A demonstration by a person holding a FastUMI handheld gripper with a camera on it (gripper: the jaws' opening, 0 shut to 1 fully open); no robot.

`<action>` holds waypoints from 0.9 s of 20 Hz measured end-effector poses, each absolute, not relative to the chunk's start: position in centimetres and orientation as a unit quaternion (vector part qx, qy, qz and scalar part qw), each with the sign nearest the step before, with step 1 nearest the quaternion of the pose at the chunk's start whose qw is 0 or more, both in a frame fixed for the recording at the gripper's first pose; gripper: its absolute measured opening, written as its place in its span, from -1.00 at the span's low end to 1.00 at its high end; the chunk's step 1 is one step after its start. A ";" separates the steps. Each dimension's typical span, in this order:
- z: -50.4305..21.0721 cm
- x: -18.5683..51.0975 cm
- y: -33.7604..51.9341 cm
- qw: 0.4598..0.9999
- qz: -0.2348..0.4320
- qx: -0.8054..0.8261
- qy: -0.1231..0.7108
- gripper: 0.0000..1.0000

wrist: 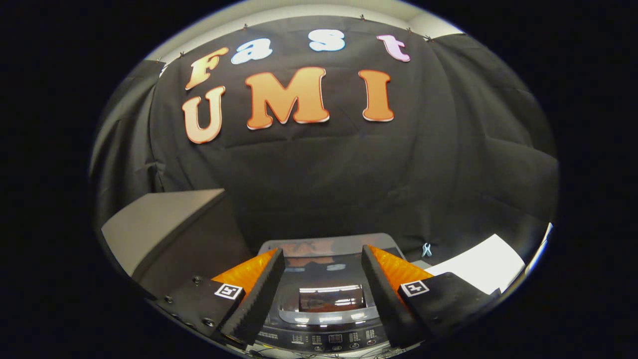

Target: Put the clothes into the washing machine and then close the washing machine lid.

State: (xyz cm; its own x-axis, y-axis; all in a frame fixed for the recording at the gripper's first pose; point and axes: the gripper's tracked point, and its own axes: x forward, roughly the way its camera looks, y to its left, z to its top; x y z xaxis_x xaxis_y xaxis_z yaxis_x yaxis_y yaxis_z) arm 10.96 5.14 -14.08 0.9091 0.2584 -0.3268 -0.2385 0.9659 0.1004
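The washing machine (326, 304) sits low ahead, seen from above between and beyond my fingers. Its glossy dark lid (324, 271) lies flat and closed over the tub, with a small window in it. The control panel (329, 339) with buttons runs along the near edge. My gripper (323, 257) hovers over the lid, open, with nothing between its fingers. No clothes are in sight.
A grey box-like surface (159, 224) stands to the left of the machine. A white sheet or board (481, 264) lies to the right. A small pale clip (426, 249) hangs on the black cloth wall behind the machine.
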 end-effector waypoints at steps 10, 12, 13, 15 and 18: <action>1.3 6.6 6.3 0.982 0.157 0.071 0.072 0.98; 3.9 5.6 6.0 0.982 0.159 0.080 0.057 0.98; 5.0 5.2 5.8 0.982 0.160 0.081 0.052 0.98; 7.2 4.0 5.0 0.983 0.161 0.080 0.038 0.98; 10.4 1.8 4.0 0.983 0.165 0.081 0.017 0.98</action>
